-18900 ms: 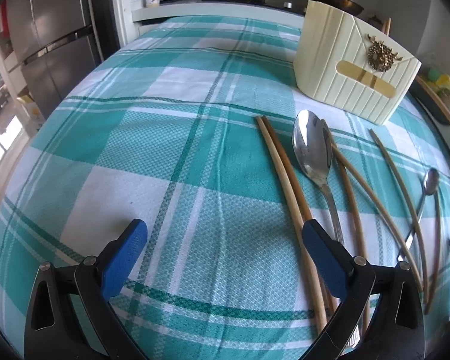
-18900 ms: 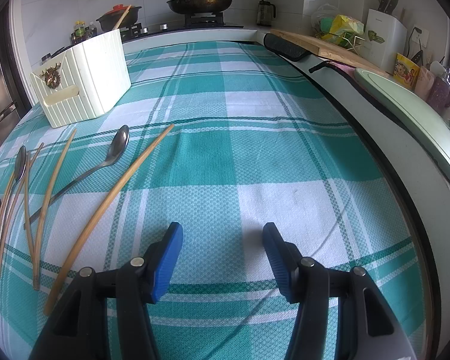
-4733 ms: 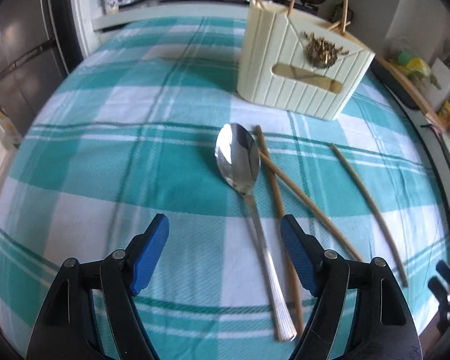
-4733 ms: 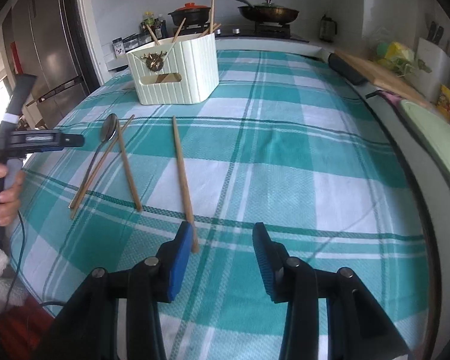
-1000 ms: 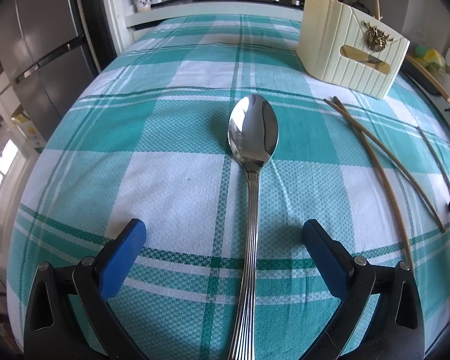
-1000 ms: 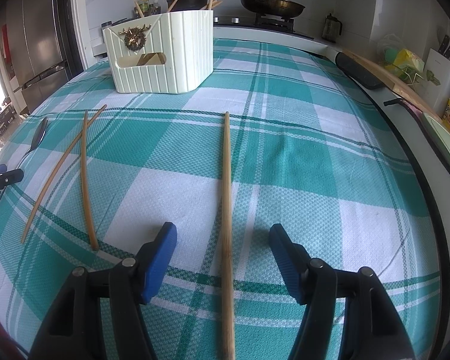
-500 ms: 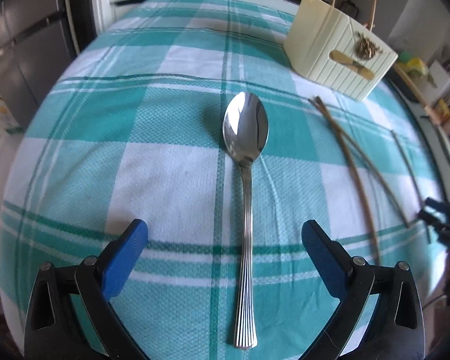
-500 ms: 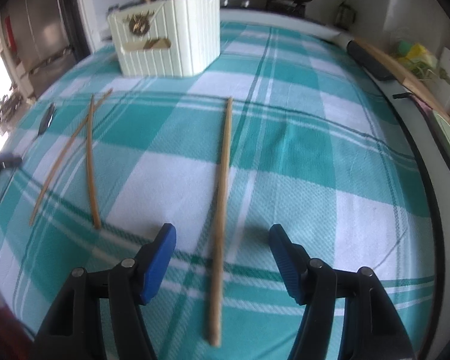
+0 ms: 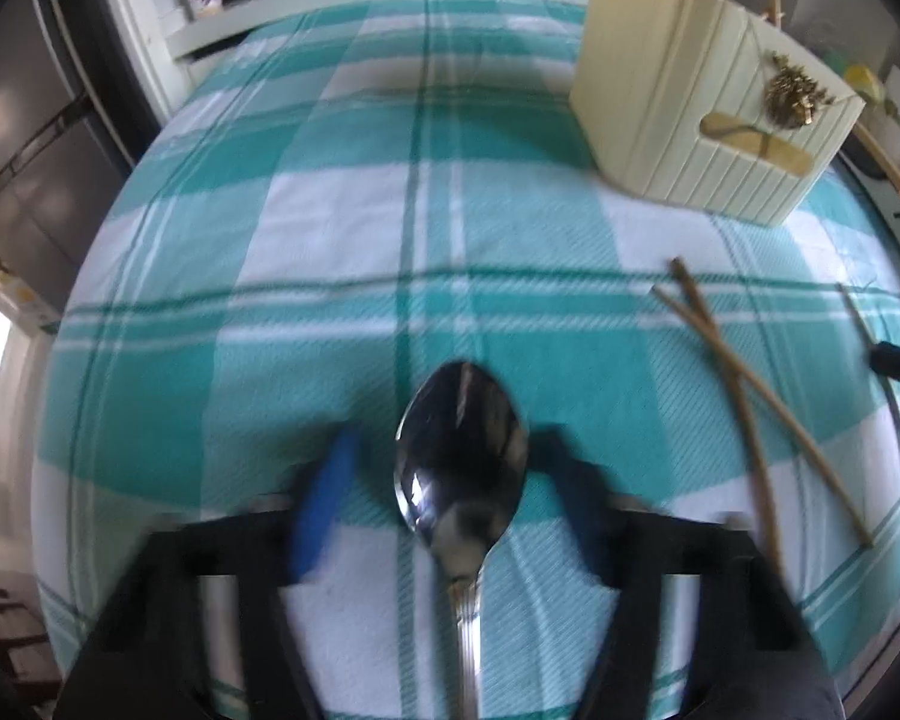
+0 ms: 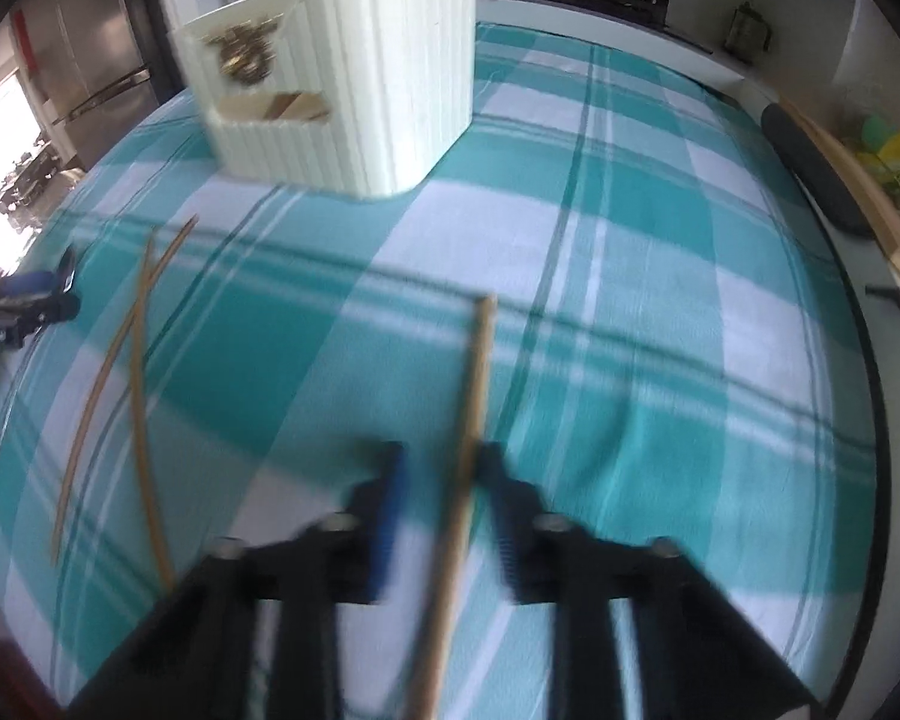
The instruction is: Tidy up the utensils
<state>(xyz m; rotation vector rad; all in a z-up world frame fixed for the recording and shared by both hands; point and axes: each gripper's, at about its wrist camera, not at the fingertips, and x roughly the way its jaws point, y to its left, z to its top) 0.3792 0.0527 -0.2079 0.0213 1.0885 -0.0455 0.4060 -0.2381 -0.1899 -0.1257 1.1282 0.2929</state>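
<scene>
Spoon (image 9: 459, 480) first, in the left wrist view: it lies between the blue pads of the left claw (image 9: 450, 504), bowl forward toward the cream utensil holder (image 9: 708, 114), handle running straight back under the camera, so its long axis follows the claw's own line. The jaws have just been closing, and the picture is smeared; the pads seem to stand a little off the bowl on both sides, so I cannot tell whether they grip the handle lower down. To the right two chopsticks (image 9: 750, 396) lie crossed on the teal-and-white checked cloth of the desk (image 9: 330, 240), their far tips toward the holder. The holder stands well beyond them, with more sticks poking up out of it.

Right wrist view — a single chopstick (image 10: 468, 450) runs between the pads of the right claw (image 10: 438, 498), one tip forward and slightly right toward the middle of the desk, the other end passing back beneath the camera. These jaws have just been closing too and now look clamped on the stick, though blur softens the contact. The crossed pair lies on the cloth at left, and the holder stands far ahead on the left.
</scene>
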